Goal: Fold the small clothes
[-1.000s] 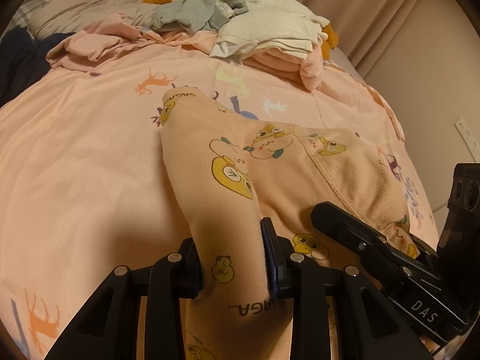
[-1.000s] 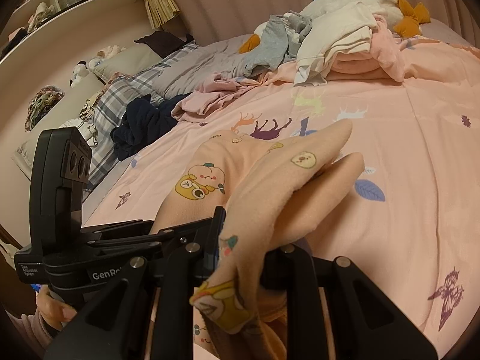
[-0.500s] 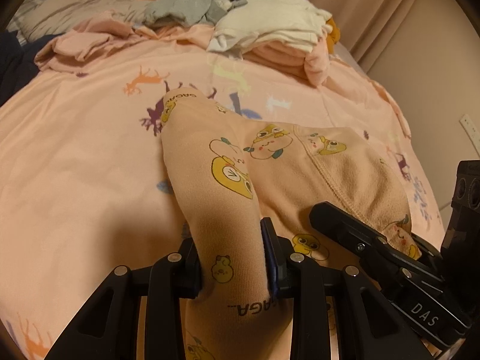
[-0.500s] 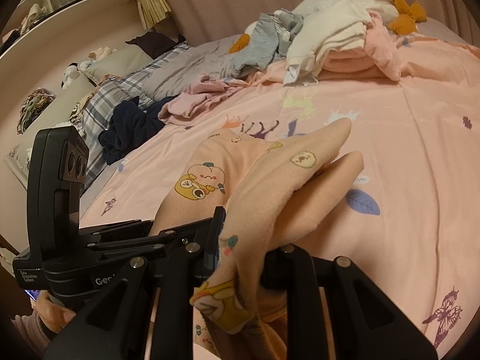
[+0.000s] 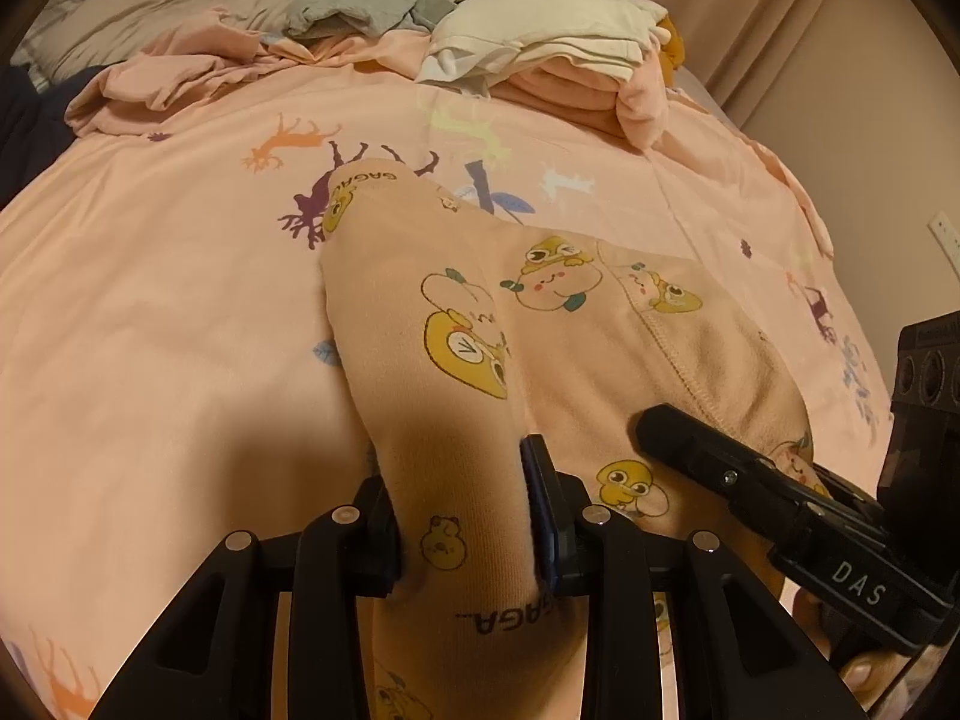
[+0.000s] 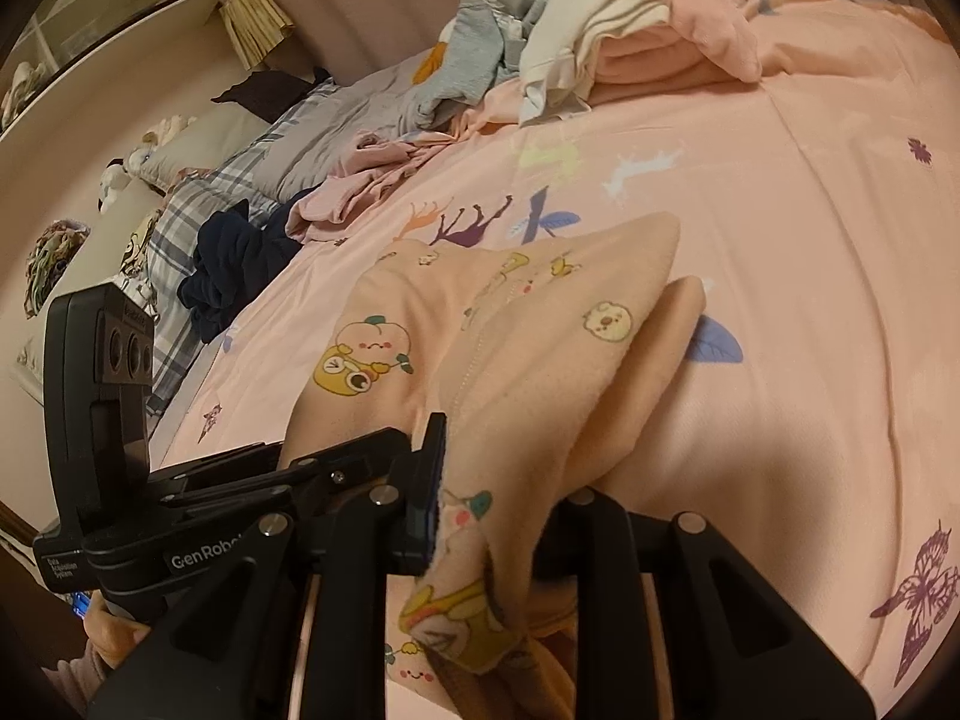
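Peach garment [image 5: 456, 360] lower toward pink bedsheet [image 5: 150, 300] than before

light: dim, warm | shadows: soft, dark near bottom | edges: fisheye bend, black corners | focus: mostly sharp

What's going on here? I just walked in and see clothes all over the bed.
A person is folding a small peach garment printed with cartoon characters on the pink bedspread, using a handheld gripper in each hand. The left gripper is clamped on one bunched edge of it, and the right gripper on another; its jaws have just been opening slightly, fabric between them. The far end rests on the bed. A heap of other clothes lies beyond.
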`<state>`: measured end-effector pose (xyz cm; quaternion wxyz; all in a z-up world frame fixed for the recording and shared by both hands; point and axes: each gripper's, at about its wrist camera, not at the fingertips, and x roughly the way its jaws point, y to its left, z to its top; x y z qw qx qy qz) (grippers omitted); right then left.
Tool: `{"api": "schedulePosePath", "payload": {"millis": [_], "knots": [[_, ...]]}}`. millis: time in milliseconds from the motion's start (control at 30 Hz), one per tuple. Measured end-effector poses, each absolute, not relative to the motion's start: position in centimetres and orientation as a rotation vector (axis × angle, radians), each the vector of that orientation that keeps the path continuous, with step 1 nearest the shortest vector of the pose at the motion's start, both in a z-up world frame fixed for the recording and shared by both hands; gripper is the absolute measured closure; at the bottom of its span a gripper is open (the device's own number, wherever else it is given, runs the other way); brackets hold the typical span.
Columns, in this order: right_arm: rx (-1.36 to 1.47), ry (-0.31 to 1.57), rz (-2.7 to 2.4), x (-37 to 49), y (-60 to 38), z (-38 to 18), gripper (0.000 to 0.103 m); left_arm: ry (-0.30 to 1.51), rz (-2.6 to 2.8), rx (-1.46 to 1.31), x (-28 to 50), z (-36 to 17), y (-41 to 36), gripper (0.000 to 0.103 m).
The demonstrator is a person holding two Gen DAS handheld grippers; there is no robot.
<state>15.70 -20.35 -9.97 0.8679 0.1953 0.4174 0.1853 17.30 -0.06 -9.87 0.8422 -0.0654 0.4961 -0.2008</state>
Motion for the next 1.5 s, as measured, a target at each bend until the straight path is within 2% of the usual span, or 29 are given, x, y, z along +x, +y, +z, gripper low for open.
{"api": "schedulePosePath", "payload": {"millis": [733, 1067, 1500], "knots": [[0.477, 0.910, 0.357, 15.6, -21.9, -11.3, 0.073, 1.052, -0.408, -0.128, 17.1, -10.0, -0.1, 0.067], [0.479, 0.915, 0.336, 15.4, -22.2, -11.5, 0.067, 1.048, -0.403, -0.118, 16.8, -9.9, 0.0, 0.065], [0.484, 0.914, 0.316, 14.6, -22.7, -11.5, 0.066, 1.042, -0.394, -0.111, 15.9, -9.8, 0.7, 0.064]]}}
